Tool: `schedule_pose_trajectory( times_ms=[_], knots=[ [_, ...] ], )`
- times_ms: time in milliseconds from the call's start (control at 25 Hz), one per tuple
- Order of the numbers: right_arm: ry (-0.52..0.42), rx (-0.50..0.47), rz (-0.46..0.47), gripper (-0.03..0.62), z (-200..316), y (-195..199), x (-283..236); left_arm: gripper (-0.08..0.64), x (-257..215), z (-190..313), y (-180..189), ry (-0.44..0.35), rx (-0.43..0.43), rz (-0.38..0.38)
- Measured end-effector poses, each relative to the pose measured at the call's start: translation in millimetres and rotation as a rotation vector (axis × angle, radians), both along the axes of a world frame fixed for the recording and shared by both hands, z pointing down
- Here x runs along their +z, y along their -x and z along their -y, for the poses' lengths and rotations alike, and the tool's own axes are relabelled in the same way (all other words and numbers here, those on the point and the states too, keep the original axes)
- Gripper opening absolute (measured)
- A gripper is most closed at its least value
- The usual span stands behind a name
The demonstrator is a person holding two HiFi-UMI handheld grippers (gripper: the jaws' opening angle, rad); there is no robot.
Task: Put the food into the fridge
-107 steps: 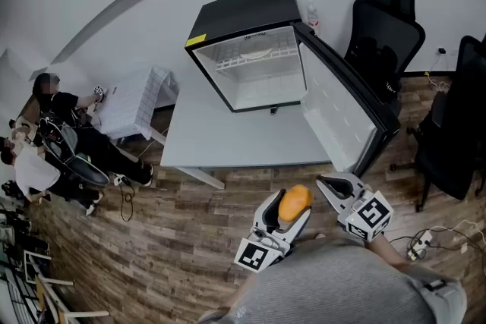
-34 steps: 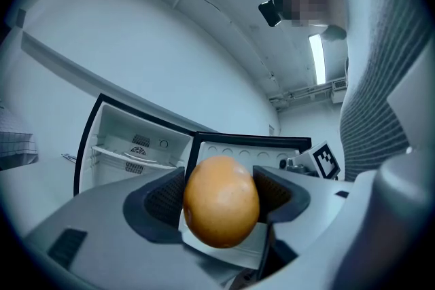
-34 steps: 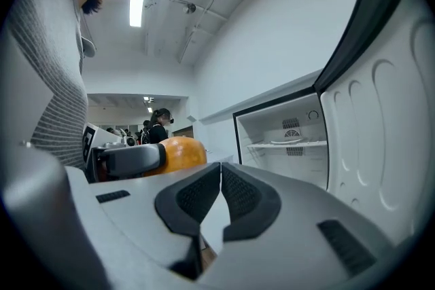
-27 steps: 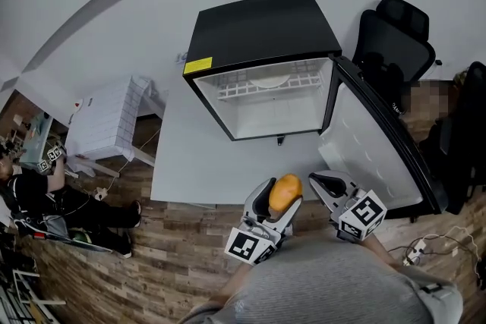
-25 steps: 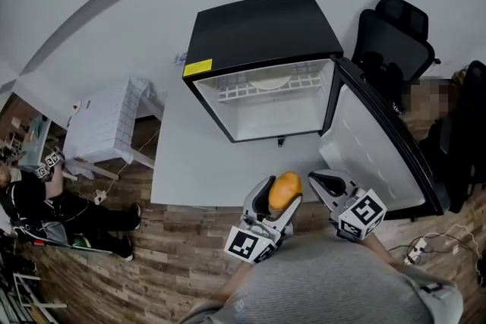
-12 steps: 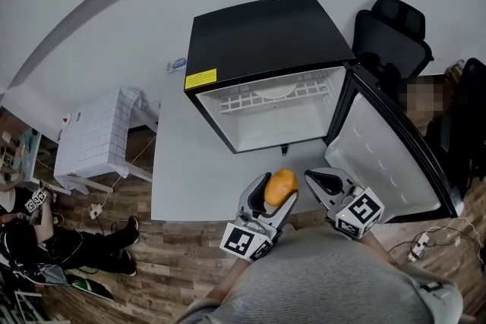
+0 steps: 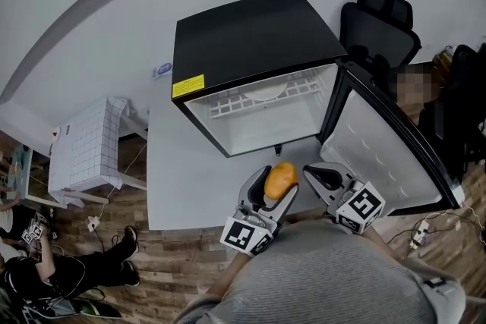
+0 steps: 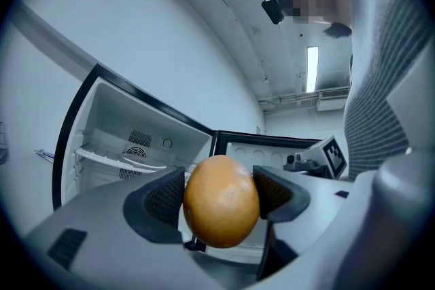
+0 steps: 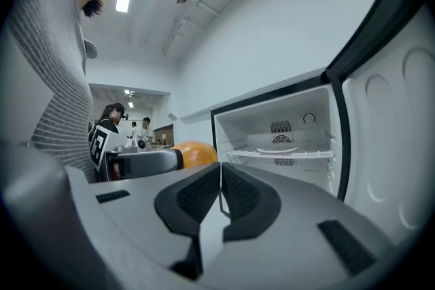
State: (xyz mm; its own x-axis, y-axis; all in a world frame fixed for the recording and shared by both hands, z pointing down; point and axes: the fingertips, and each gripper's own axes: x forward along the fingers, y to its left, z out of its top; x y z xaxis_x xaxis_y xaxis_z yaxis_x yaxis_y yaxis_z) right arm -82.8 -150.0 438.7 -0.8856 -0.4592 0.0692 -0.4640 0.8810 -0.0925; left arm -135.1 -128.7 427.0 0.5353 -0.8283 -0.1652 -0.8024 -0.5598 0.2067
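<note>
My left gripper [image 7: 275, 186] [image 8: 221, 195] is shut on an orange, egg-shaped piece of food [image 7: 280, 180] [image 8: 221, 200], which fills the gap between both pads. It hangs over the near edge of the grey table [image 7: 182, 186], just in front of the small black fridge [image 7: 250, 34]. The fridge stands open, its door [image 7: 380, 152] swung to the right, its white inside [image 8: 129, 146] [image 9: 282, 139] bare except for a wire shelf [image 7: 262, 96]. Beside the food on the right, my right gripper [image 7: 320, 177] [image 9: 220, 192] is shut with nothing in it.
Black office chairs [image 7: 372, 26] stand behind the open door at the right. A white cabinet [image 7: 83, 144] sits left of the table on the wooden floor [image 7: 144, 269]. People [image 7: 30, 269] sit at the far left, and others [image 9: 112, 120] stand in the background.
Both grippers have come nearer to the fridge and now reach over the table's near edge. The food stays in the left gripper. The fridge looks larger and closer.
</note>
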Motion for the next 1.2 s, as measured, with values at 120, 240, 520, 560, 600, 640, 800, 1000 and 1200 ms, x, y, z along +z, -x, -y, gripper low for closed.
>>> schedule_pose_trajectory(
  times_ms=[120,240,520,560,600,640,800,1000,1200],
  knots=[
    [0.003,0.006,-0.003,0.013,3.6,-1.6,1.1,0.322,-2.5,1.9,-1.0,-0.007,0.005,0.005],
    [-0.008,0.002,0.008,0.013,4.7,0.8,-3.4,0.322,8.5,1.3,2.7,0.024,0.004,0.019],
    [0.007,0.001,0.005,0.013,4.0,3.1,3.6,0.322,5.2,0.6,4.8,0.010,-0.009,0.014],
    [0.007,0.003,0.006,0.014,4.4,3.3,3.9,0.322,7.8,1.3,7.1,0.017,-0.013,0.021],
    [0.006,0.003,0.007,0.014,4.6,3.6,3.6,0.322,9.9,2.2,9.4,0.022,-0.017,0.026],
    [0.005,0.004,0.008,0.013,4.6,3.6,3.3,0.322,11.7,3.3,11.4,0.027,-0.020,0.032],
    [0.001,0.011,0.011,0.013,4.6,2.0,2.6,0.322,11.2,7.9,13.4,0.023,-0.018,0.054],
    [0.009,0.020,0.012,0.012,6.4,-0.7,4.4,0.322,4.9,17.5,15.1,0.005,-0.016,0.084],
    [0.011,0.019,0.008,0.013,8.3,-1.1,4.6,0.322,-7.8,35.7,21.3,-0.045,-0.023,0.138]
  ],
)
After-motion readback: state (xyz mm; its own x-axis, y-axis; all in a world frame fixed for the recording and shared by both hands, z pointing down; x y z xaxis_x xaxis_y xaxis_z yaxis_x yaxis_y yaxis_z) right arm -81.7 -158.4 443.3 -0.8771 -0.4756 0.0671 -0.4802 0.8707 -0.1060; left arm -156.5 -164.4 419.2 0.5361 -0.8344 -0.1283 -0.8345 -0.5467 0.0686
